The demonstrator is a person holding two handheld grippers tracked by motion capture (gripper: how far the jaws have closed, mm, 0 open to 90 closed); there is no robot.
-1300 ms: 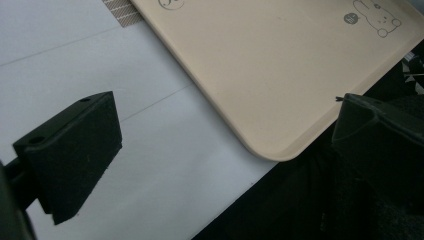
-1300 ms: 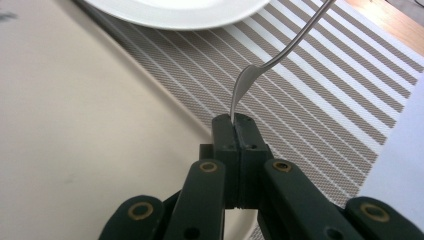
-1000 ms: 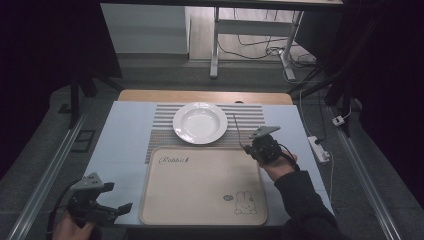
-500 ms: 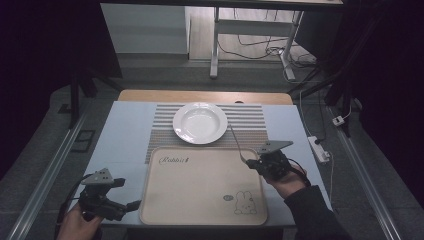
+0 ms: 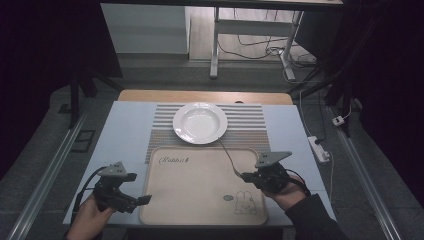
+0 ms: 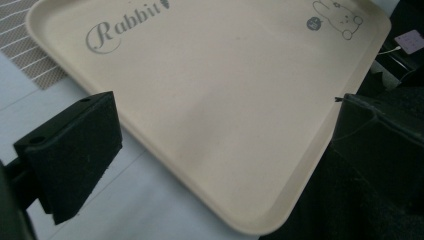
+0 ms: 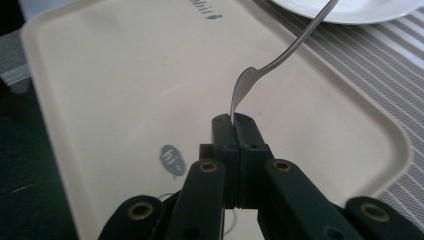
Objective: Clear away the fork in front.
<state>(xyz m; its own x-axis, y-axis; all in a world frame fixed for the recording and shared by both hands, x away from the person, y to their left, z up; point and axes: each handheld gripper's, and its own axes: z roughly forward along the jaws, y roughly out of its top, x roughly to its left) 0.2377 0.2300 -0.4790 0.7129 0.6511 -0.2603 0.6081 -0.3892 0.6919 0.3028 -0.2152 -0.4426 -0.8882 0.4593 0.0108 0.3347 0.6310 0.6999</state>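
**Spoon Pinched by Right Gripper Above Tray**

The right gripper (image 7: 234, 125) is seen with its jaws pressed together on the handle end of a metal spoon (image 7: 280, 57). In the high view, the right gripper (image 5: 246, 176) is positioned at the right edge of the beige tray (image 5: 190, 197), and the spoon (image 5: 226, 152) is extended from it up toward the white plate (image 5: 200, 122). The far end of the spoon is located at the plate's near rim; whether it touches the plate cannot be told.

The left gripper (image 5: 145, 200) is held at the tray's near left corner, with its jaws spread wide. In the left gripper view, the tray (image 6: 210, 115) is seen between the jaws, but nothing is gripped.

The plate is set on a striped mat (image 5: 250, 125) behind the tray. The tray is marked with the word "Rabbit" and a rabbit drawing.
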